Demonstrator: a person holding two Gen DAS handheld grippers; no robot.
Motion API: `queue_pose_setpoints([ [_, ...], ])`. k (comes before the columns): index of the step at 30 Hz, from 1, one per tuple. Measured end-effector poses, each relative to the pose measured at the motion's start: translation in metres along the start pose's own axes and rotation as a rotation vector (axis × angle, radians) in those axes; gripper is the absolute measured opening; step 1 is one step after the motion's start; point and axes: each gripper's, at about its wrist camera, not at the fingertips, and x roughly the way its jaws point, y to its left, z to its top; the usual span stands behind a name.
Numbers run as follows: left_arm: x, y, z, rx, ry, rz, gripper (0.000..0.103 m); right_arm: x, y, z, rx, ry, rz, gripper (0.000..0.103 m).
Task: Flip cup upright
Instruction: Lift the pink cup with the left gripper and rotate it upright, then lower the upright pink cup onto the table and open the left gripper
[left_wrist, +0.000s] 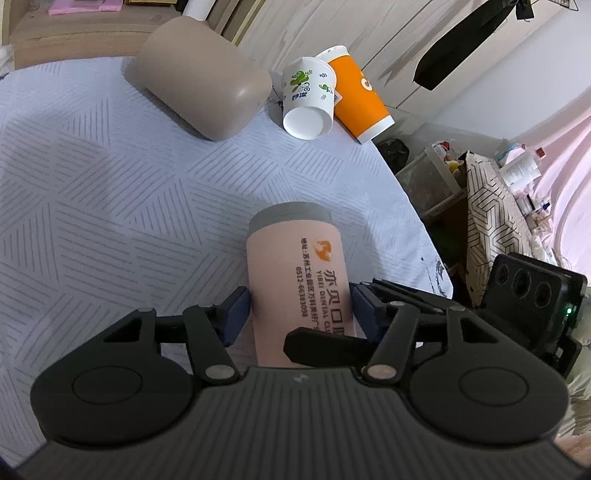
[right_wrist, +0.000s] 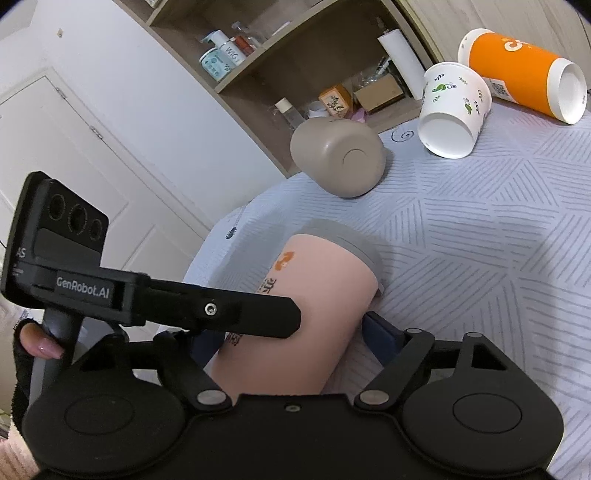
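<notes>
Both tools pinch the pink cup (left_wrist: 295, 273) from each side, so it cannot slip while it turns. The left tool (left_wrist: 299, 306) and the right tool (right_wrist: 291, 332) are clamped on its body. It hangs over the desk (left_wrist: 110, 184) (grey end pointing away), not upright yet.

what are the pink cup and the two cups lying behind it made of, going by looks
Pink cup: seemingly matte plastic or coated metal, a smooth even surface with printed text and a grey band at one end. White cup with green print: likely paper, thin wall and rolled rim. Orange cup: also likely paper, with a slight sheen and a white interior.
</notes>
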Motion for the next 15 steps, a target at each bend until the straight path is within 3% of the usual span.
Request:
queue_pose_setpoints([
  [5, -0.012, -0.009, -0.015, 0.05, -0.05, 0.017, 0.06, -0.006, 0.014, -0.006, -0.123, -0.014, 0.0, 0.083],
  [11, -0.035, -0.036, -0.04, 0.209, -0.139, 0.117, 0.059, -0.015, 0.048, -0.017, -0.355, -0.056, -0.038, 0.079],
  [15, -0.048, -0.04, -0.053, 0.249, -0.181, 0.158, 0.059, -0.013, 0.066, -0.023, -0.478, -0.087, -0.07, 0.077],
])
